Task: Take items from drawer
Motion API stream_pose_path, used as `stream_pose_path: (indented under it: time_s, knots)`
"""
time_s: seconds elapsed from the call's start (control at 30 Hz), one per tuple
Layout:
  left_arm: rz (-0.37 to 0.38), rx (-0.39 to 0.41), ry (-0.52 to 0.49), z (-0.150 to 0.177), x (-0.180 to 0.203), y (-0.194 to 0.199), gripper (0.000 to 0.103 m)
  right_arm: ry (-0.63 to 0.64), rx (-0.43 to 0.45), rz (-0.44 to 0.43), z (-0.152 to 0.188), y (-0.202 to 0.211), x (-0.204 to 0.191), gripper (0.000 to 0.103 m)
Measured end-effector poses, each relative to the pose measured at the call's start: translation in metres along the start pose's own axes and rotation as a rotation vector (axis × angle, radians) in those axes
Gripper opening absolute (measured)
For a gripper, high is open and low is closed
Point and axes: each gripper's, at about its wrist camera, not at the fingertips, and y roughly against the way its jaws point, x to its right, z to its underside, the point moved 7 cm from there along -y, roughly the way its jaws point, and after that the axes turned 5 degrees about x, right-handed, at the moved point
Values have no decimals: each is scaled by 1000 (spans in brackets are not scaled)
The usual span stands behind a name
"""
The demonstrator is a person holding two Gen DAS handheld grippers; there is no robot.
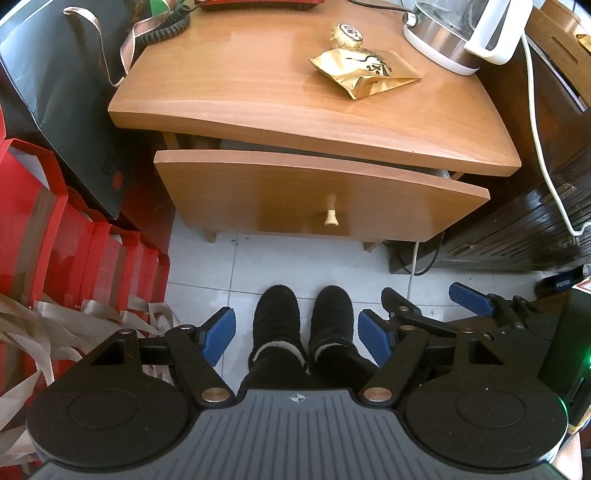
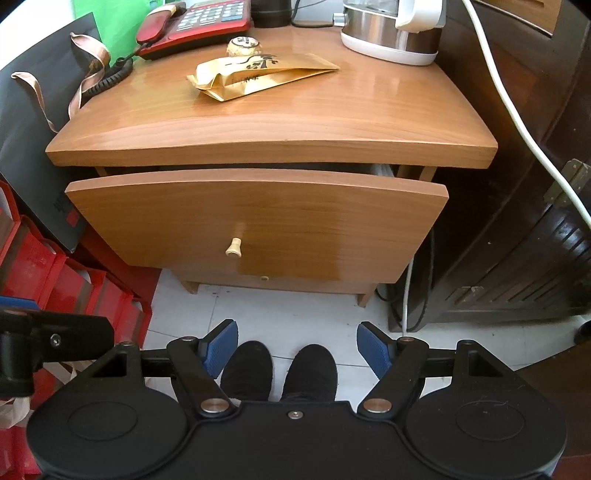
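A wooden nightstand's upper drawer (image 1: 317, 192) (image 2: 258, 221) is pulled out a little, with a pale knob (image 1: 331, 216) (image 2: 233, 247). Only a narrow gap shows its inside, and something pale shows at the right end (image 2: 384, 170). On the top lie a gold foil packet (image 1: 365, 72) (image 2: 255, 74) and a round gold-wrapped item (image 1: 346, 34) (image 2: 244, 46). My left gripper (image 1: 297, 334) is open and empty, low above the floor in front of the drawer. My right gripper (image 2: 297, 347) is open and empty, also in front; it shows in the left wrist view (image 1: 428, 302).
A white and steel kettle (image 1: 458, 33) (image 2: 391, 29) stands at the top's back right, its white cord (image 1: 535, 147) hanging right. A red phone (image 2: 192, 26) is at back left. Red bags (image 1: 55, 240) and a black bag (image 1: 55, 92) stand left. A dark cabinet (image 2: 517, 221) stands right.
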Motion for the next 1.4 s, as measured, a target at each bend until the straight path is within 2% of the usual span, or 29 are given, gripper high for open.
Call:
stream_pose_path:
  time_s: [0.67,1.4]
  knots:
    - [-8,19,-12,0,0,3,77,8,-8,-12,4,-1,-5,69]
    - [-65,70,-55,0,-12,10,77,27,10,-30,-2,15,-12,70]
